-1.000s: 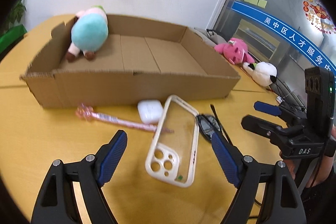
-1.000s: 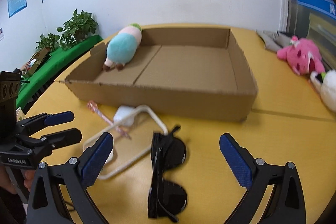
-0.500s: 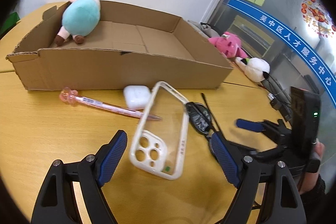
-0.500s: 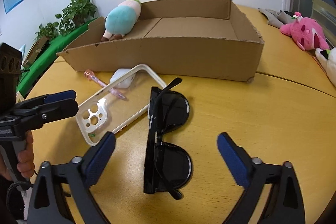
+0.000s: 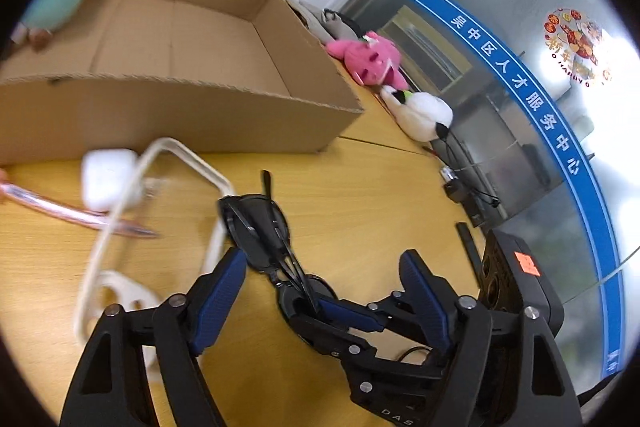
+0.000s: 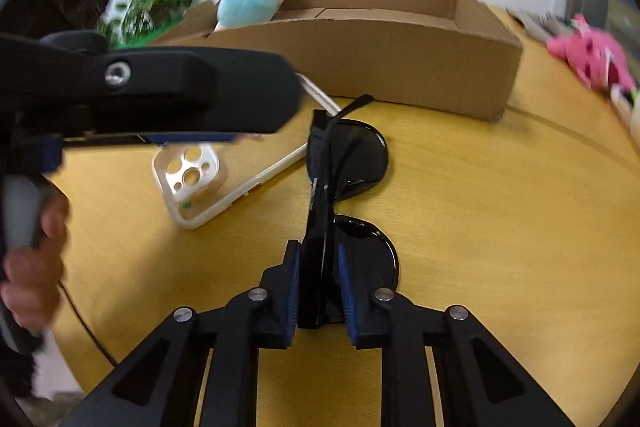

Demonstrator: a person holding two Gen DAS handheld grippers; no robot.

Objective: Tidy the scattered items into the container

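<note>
Black sunglasses [image 6: 344, 163] lie folded on the yellow counter [image 6: 500, 227], just in front of the cardboard box [image 6: 360, 51], and the right gripper [image 6: 318, 291] has its blue fingers [image 6: 291, 291] pinched on the near end of the frame. Closed on them, from where I stand, though the glasses look to be resting on the counter, not lifted. So this is the pick step, grasp made, lift to come.

The left gripper [image 5: 320, 291] hovers right alongside, fingers [image 5: 218, 291] spread wide, gripping nothing, with the right gripper's fingers showing between them. Tight quarters there!

Just to the left of the glasses lies a clear phone case [image 6: 208, 183], its edge touching or nearly touching the frame. Beyond it, against the box wall, a white earbud case [image 5: 108, 179] and a pink pen [image 5: 60, 207]. Inside the box there's one teal plush toy [image 6: 250, 3] at the far left corner; a pink plush [image 6: 592, 55] sits out to the right of the box.

Next, I'd say: raise the glasses clear of the phone case, over the near wall, and release on the bare box floor. The left one looks free for the case.
</note>
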